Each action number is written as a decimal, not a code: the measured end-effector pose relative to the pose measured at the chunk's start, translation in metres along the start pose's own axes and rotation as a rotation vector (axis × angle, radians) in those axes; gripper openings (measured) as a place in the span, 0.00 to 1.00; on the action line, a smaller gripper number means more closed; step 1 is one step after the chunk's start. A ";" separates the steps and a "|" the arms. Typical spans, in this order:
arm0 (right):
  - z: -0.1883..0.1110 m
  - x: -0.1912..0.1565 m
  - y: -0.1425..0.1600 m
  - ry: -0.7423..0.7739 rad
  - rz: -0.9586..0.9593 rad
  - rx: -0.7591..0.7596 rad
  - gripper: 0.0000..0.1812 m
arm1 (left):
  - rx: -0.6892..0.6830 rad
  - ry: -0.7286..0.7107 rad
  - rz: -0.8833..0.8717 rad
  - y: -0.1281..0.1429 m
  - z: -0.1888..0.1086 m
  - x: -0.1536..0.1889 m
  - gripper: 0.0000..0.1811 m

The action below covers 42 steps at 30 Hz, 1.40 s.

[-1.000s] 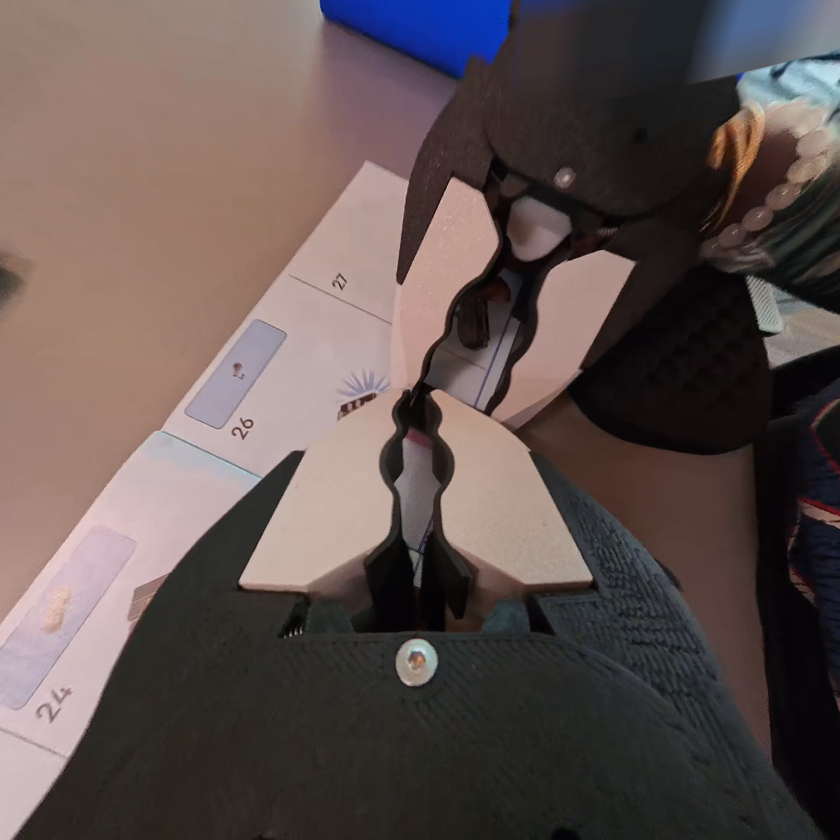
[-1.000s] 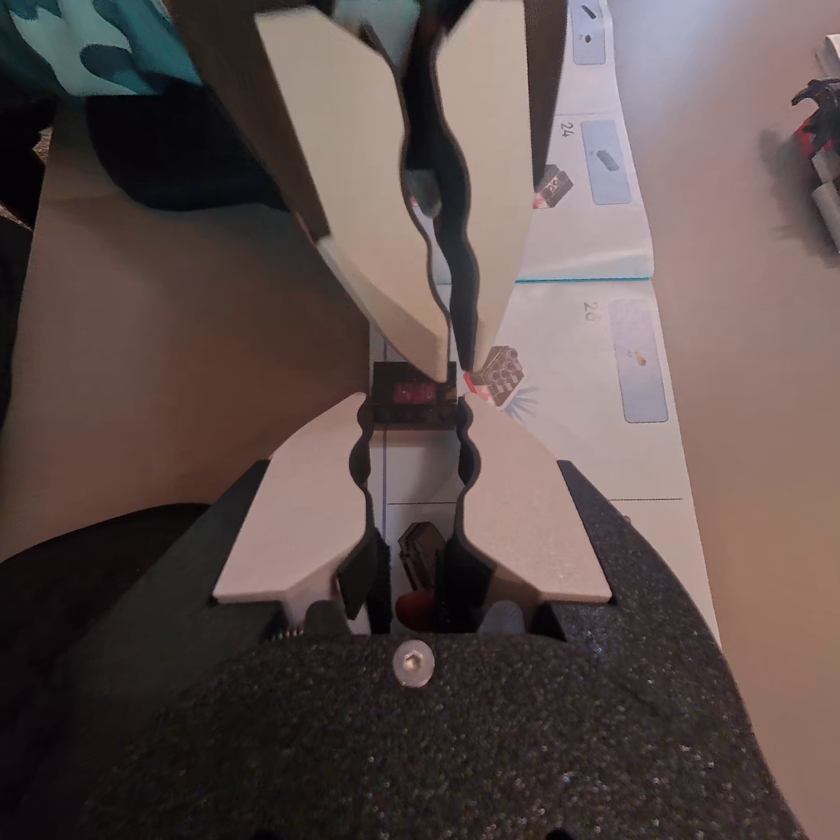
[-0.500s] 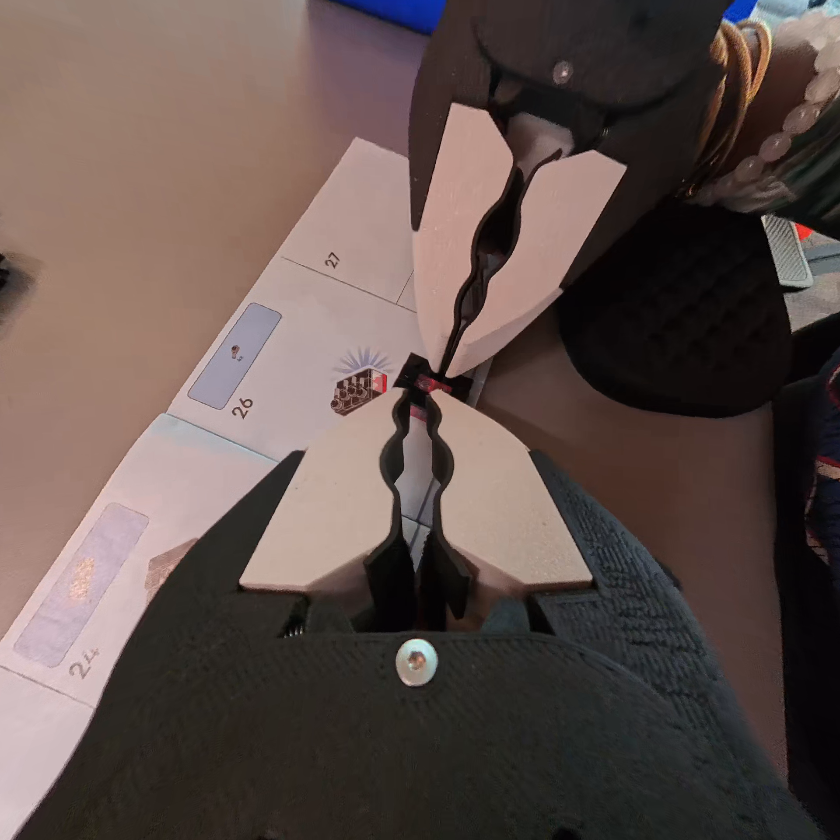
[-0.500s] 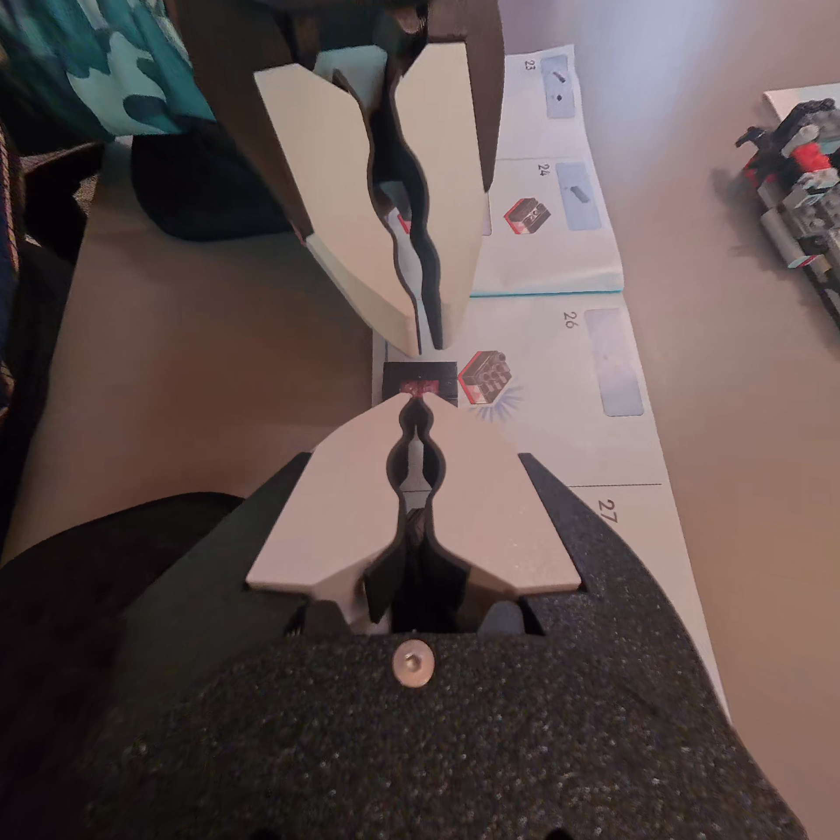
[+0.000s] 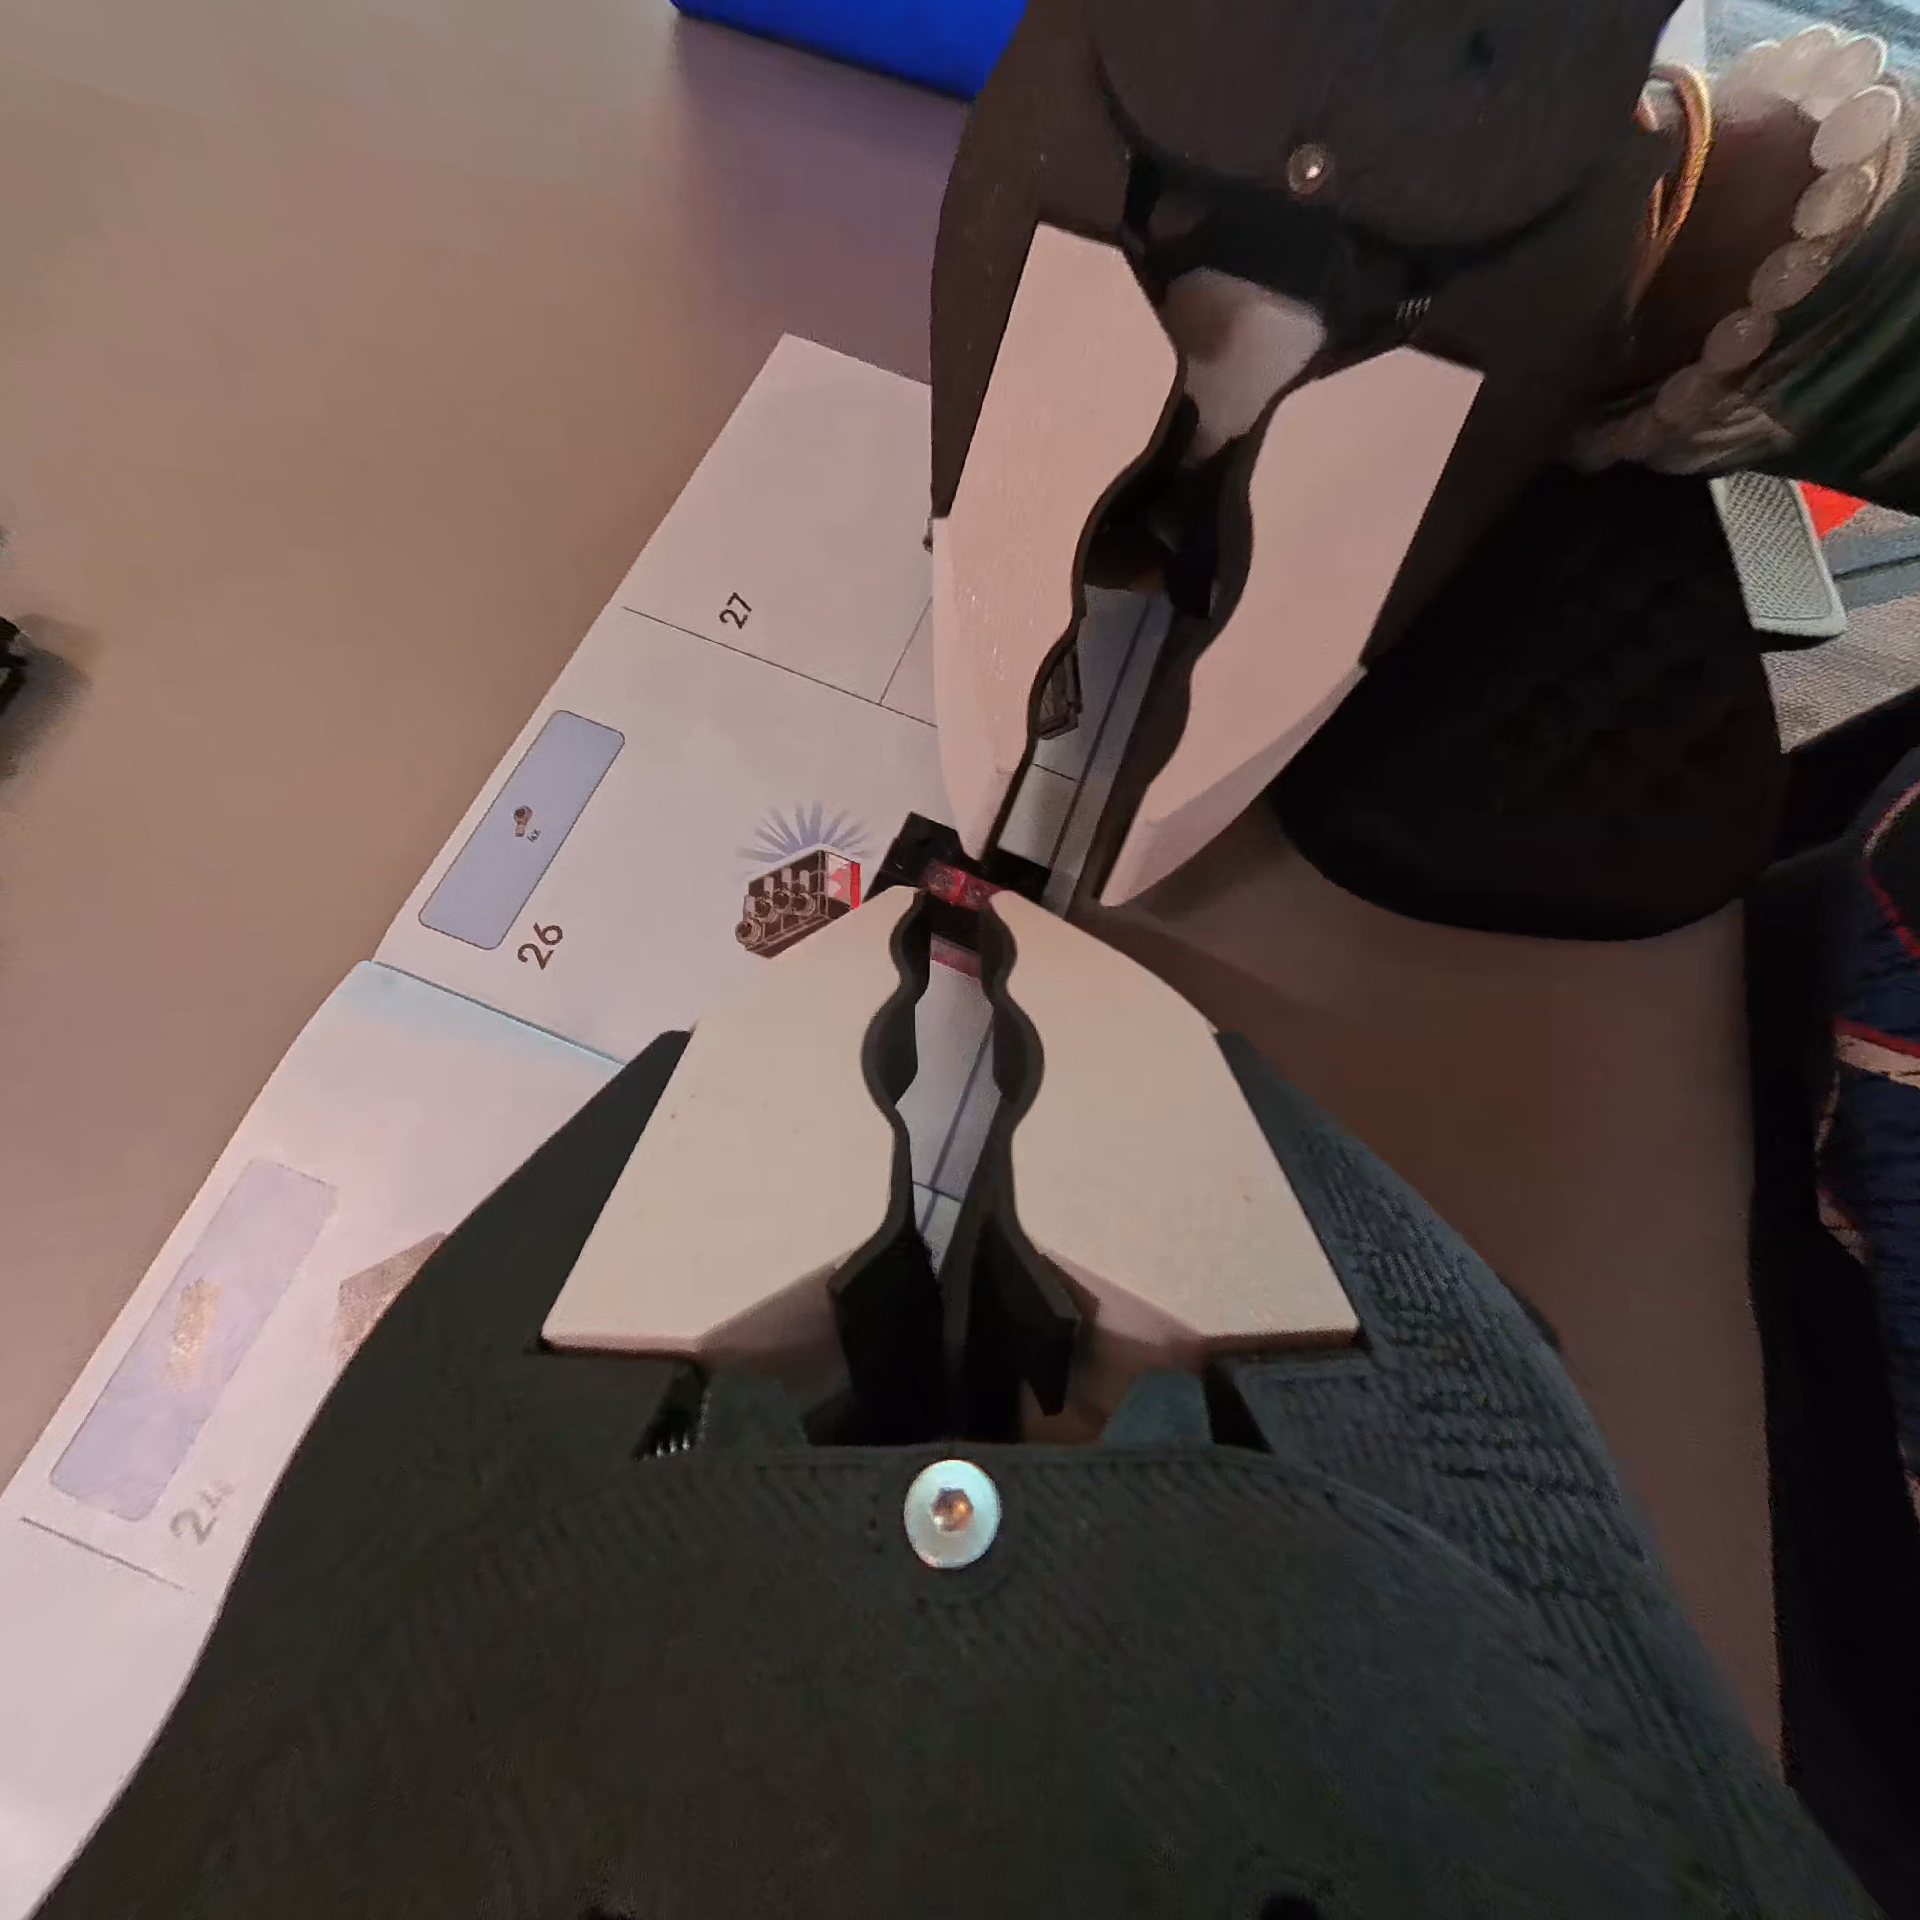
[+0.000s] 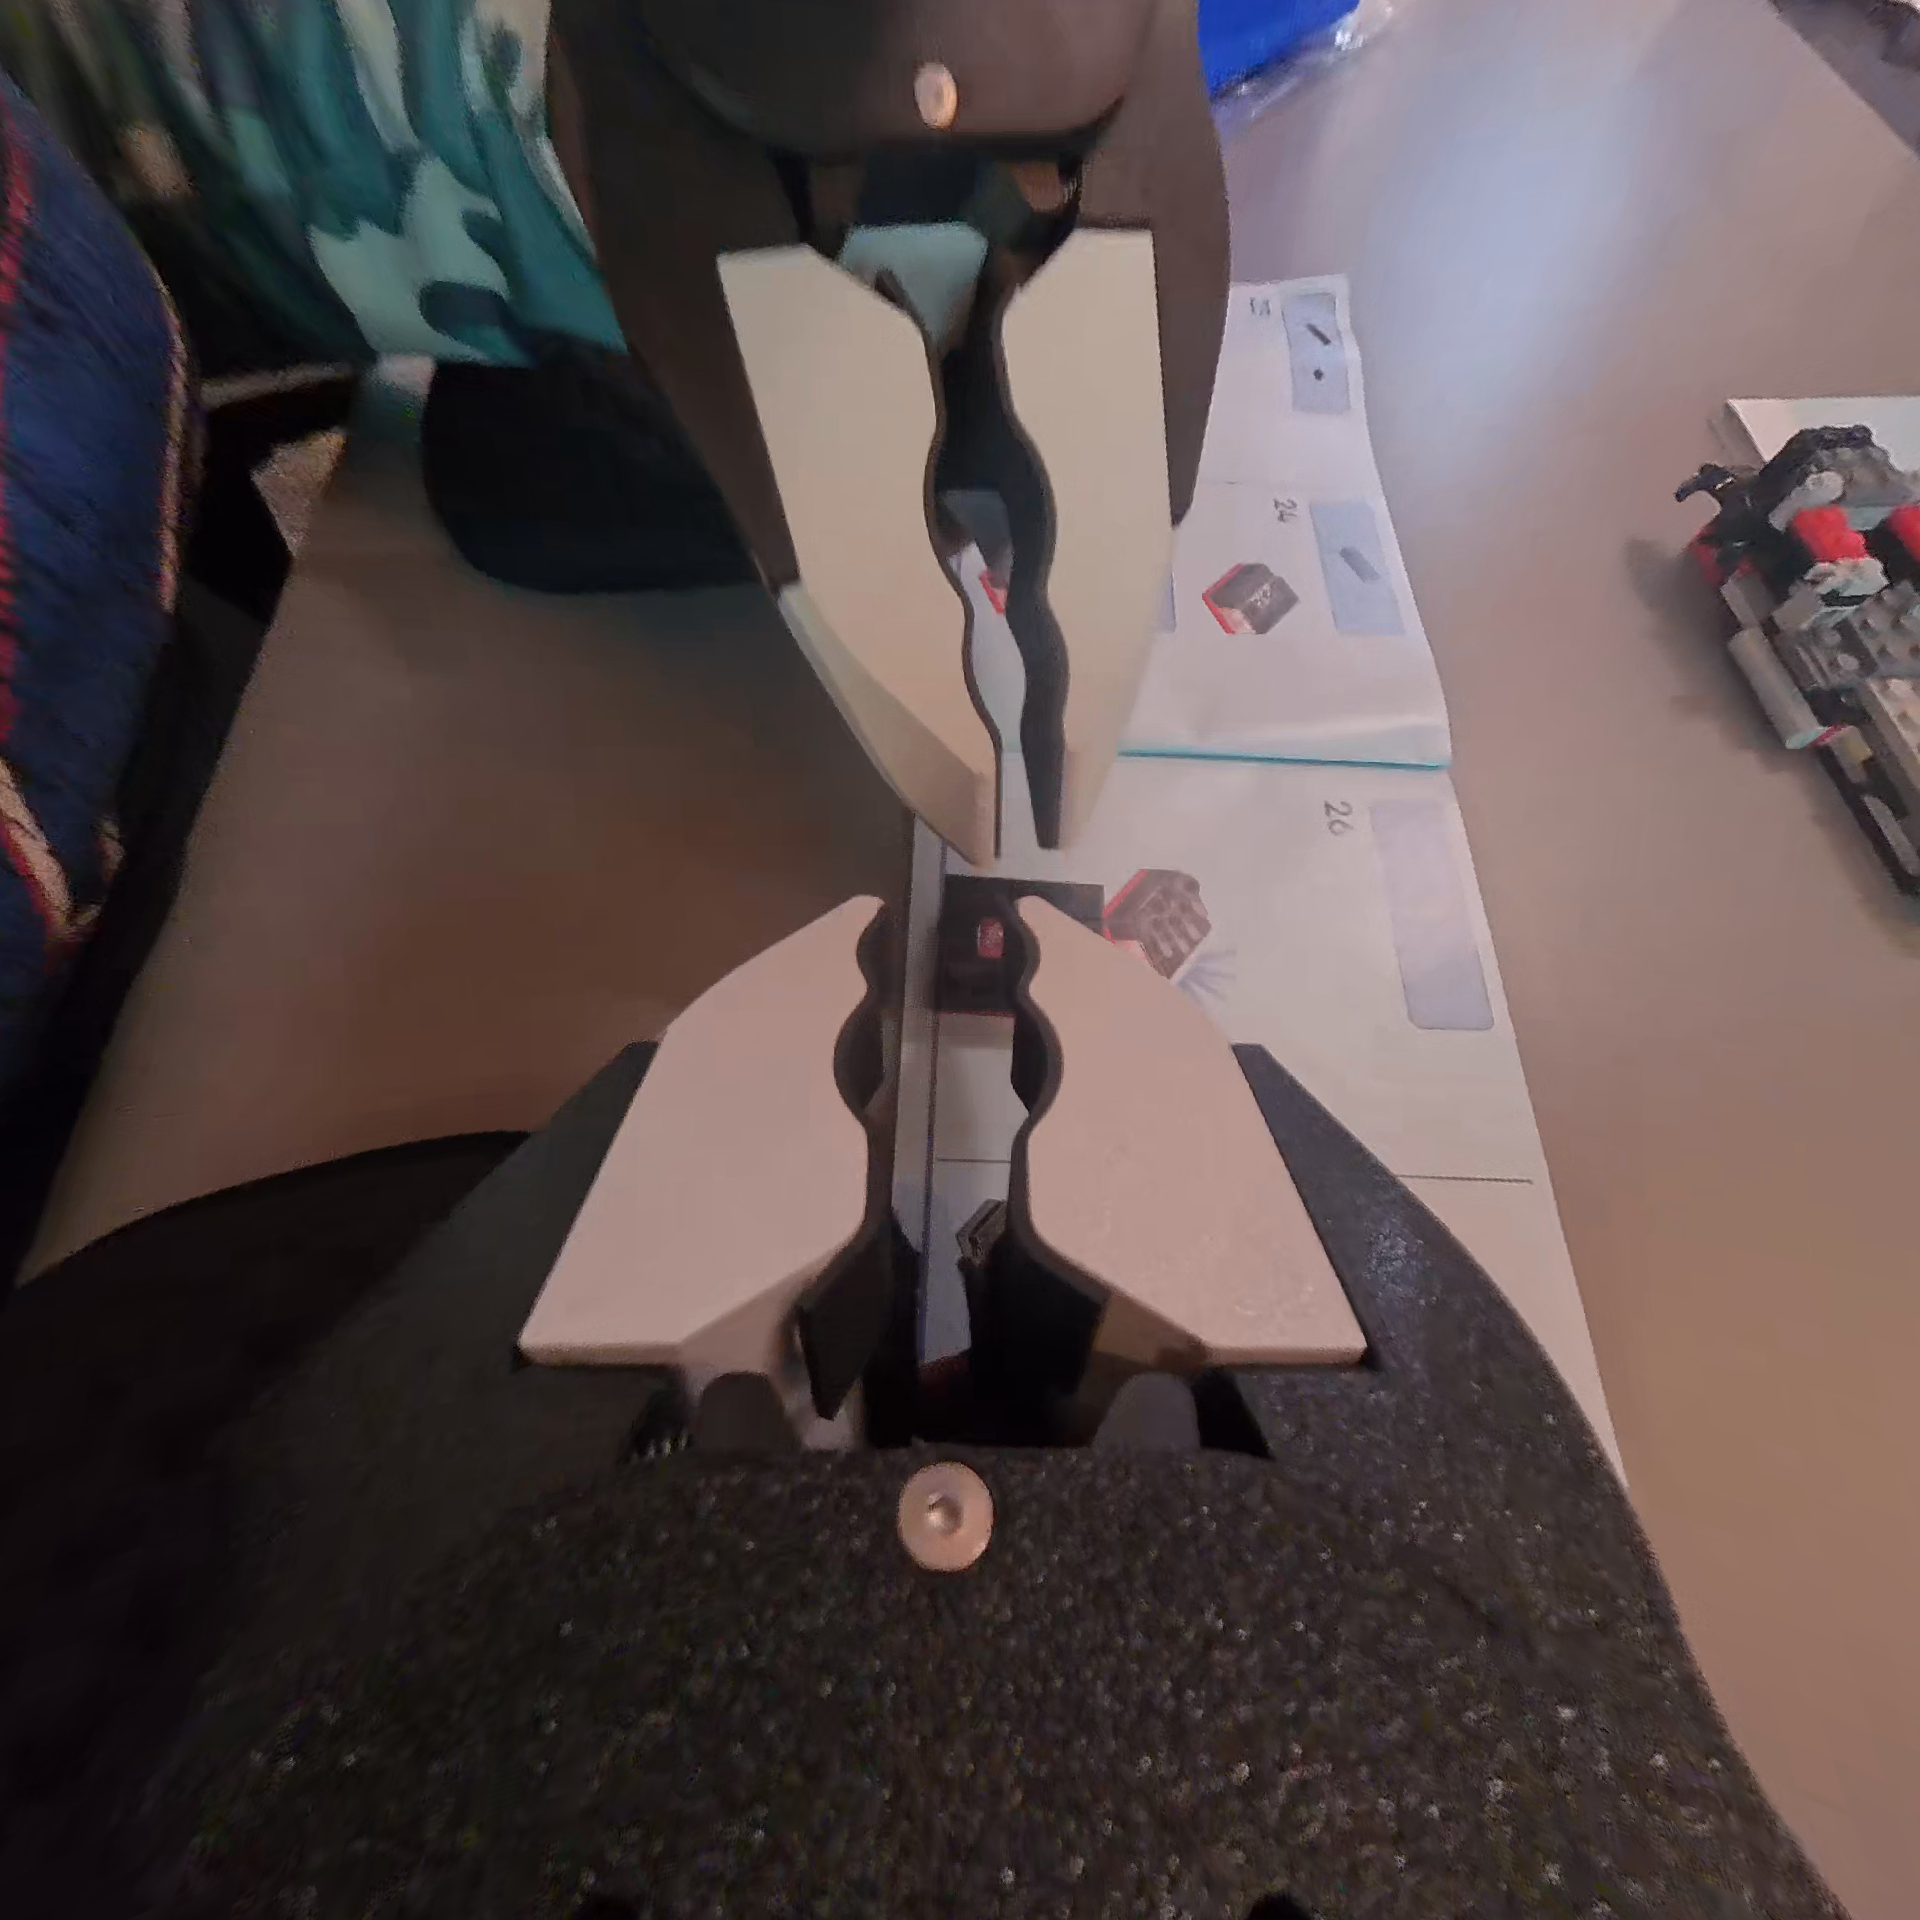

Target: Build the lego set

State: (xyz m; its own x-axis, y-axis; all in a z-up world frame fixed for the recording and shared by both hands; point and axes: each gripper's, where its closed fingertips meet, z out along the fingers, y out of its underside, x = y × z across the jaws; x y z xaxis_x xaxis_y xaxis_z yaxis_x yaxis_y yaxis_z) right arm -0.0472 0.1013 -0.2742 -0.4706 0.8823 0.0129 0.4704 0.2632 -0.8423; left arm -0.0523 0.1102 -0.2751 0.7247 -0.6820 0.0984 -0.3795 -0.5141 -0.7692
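Both grippers meet tip to tip over the open instruction booklet (image 5: 665, 790) on the tan surface (image 5: 312, 364): the left hand-held gripper (image 5: 951, 909) is clenched on a small black-and-red lego piece (image 5: 956, 883). The right hand-held gripper (image 6: 951, 914) is spread apart, its fingers either side of that piece (image 6: 982, 940). A half-built grey, black and red lego model (image 6: 1829, 623) sits well apart at the right.
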 end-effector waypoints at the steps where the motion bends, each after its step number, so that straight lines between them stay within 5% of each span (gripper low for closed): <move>1: 0.001 0.001 0.002 0.016 -0.016 -0.021 0.11 | -0.006 0.004 -0.001 0.001 -0.001 0.001 0.05; 16: 0.008 0.002 0.008 0.070 -0.086 -0.087 0.04 | -0.061 0.049 -0.013 0.011 0.004 0.006 0.02; 42: 0.009 0.000 0.010 -0.147 -0.197 -0.164 0.04 | -0.051 0.110 -0.068 0.011 0.004 0.007 0.00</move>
State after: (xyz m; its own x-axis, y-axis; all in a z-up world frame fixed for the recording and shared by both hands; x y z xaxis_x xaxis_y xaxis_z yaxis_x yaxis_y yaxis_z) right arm -0.0496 0.1005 -0.2871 -0.6624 0.7450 0.0786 0.4683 0.4937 -0.7327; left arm -0.0495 0.1018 -0.2855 0.6836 -0.6958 0.2202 -0.3621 -0.5853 -0.7255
